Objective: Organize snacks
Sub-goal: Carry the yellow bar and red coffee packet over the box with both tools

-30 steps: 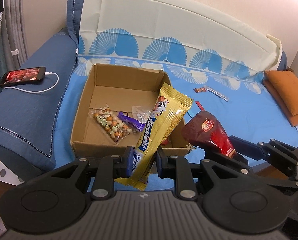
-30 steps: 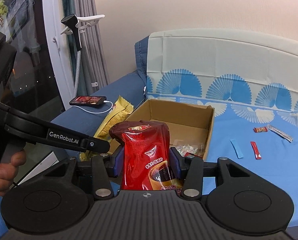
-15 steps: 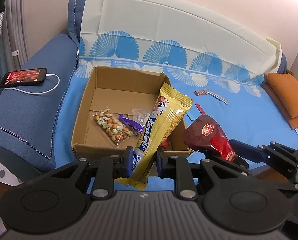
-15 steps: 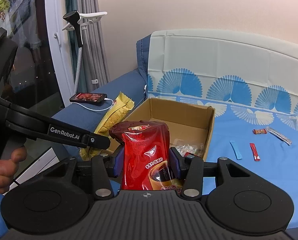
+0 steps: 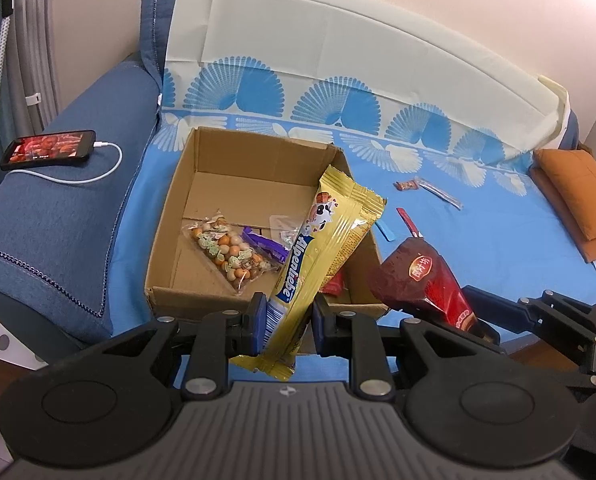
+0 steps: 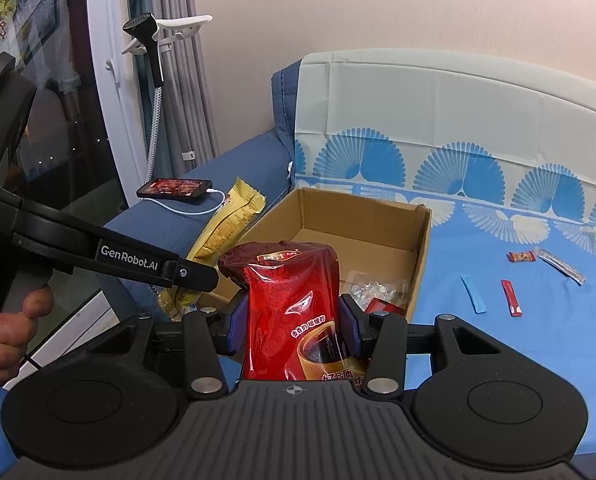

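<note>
My left gripper (image 5: 286,326) is shut on the lower end of a long yellow Alpenliebe packet (image 5: 326,248), which slants up over the front right corner of an open cardboard box (image 5: 170,216). Inside the box lie a clear bag of round candies (image 5: 226,248), a purple wrapper (image 5: 266,246), a clear packet (image 5: 284,230) and a red packet (image 5: 334,284). My right gripper (image 6: 292,320) is shut on a dark red pouch (image 6: 290,296), held upright in front of the box (image 6: 418,248). The same pouch (image 5: 422,276) shows right of the box in the left wrist view.
The box sits on a blue sofa cover with fan prints (image 5: 458,240). Loose small sticks and a sweet (image 6: 514,280) lie on it to the right. A phone on a white cable (image 5: 50,154) rests on the left armrest. An orange cushion (image 5: 578,196) lies far right. A person's hand (image 6: 6,332) holds the left gripper.
</note>
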The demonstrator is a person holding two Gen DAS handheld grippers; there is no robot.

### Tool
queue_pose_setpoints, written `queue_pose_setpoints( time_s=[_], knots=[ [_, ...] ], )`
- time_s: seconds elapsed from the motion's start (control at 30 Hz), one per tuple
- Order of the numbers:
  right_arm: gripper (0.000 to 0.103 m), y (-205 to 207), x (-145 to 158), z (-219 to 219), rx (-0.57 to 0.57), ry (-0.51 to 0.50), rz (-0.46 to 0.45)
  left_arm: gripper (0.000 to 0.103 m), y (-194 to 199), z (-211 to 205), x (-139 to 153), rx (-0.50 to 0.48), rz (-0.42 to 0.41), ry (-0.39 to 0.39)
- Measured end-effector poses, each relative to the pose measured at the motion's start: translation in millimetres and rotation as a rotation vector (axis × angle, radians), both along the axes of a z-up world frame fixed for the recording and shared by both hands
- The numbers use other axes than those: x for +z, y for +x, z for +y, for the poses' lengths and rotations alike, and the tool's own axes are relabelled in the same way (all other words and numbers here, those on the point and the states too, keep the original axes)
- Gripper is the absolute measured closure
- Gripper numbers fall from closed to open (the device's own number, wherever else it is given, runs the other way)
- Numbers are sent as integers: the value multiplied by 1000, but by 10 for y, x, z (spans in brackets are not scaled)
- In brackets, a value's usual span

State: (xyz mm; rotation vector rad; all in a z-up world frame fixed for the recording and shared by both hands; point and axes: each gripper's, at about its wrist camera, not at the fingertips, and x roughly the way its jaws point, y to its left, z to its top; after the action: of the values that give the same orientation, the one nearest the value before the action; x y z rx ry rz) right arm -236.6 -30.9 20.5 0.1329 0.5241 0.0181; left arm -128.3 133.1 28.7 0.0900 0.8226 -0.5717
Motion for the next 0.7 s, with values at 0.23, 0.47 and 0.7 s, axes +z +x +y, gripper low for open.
queue_pose_setpoints(
  time_s=[0.23, 0.47, 0.7],
  knots=[
    [53, 69, -13, -23, -13, 1, 9, 77, 82, 23, -27, 16, 7, -2],
    [53, 220, -7, -89, -38, 4, 13, 77, 268, 72, -32, 44, 11, -7],
    [53, 423, -13, -119, -39, 8, 15, 77, 479, 67, -41, 60, 10, -7]
  ],
)
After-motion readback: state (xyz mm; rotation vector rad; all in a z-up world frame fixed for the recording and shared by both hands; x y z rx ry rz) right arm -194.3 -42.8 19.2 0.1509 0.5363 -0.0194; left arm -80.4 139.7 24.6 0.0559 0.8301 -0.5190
